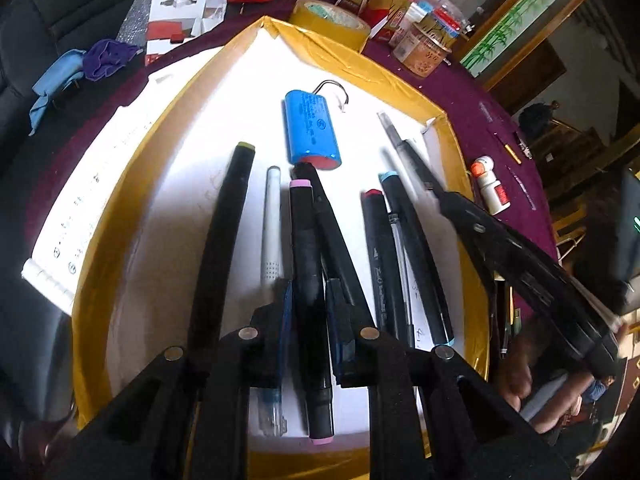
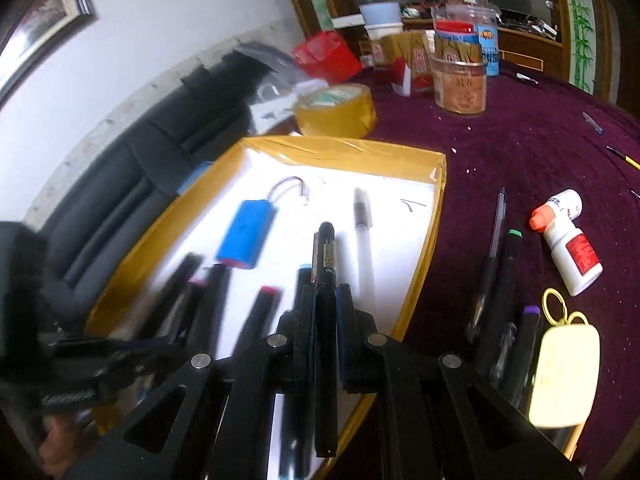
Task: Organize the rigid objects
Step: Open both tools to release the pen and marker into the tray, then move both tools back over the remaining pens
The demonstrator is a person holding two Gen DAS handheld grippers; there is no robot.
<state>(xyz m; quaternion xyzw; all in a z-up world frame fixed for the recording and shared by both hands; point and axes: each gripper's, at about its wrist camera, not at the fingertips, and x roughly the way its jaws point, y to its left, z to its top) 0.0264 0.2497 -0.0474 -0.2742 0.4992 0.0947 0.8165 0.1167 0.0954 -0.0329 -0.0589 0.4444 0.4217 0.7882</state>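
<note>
Currently, a pink-capped marker (image 1: 310,300) is being clamped between the fingers of the left gripper (image 1: 310,320), w/ its far cap pointing ahead toward the blue battery pack (image 1: 312,136). Both are being shown over the white floor of a gold-rimmed tray (image 1: 168,128). To the left of the left gripper, a yellow-capped marker (image 1: 224,236) and a white pen (image 1: 272,224) are lying lengthwise; to its right, a red-capped marker (image 1: 382,256) and a blue-capped marker (image 1: 412,252) are lying side by side.

Right wrist view: a black pen (image 2: 325,320) is being gripped by the right gripper (image 2: 325,312), fingers closed on its barrel, tip pointing ahead over the tray's near right part. Ahead and just right of that tip, a clear pen (image 2: 364,236) is resting on the tray floor. Right of the right gripper, outside the tray, further pens (image 2: 504,280), a white bottle (image 2: 568,240) w/ orange cap and a cream tag (image 2: 564,376) are lying on the purple tablecloth (image 2: 500,152). A tape roll (image 2: 336,110) is sitting beyond the tray's far edge.
</note>
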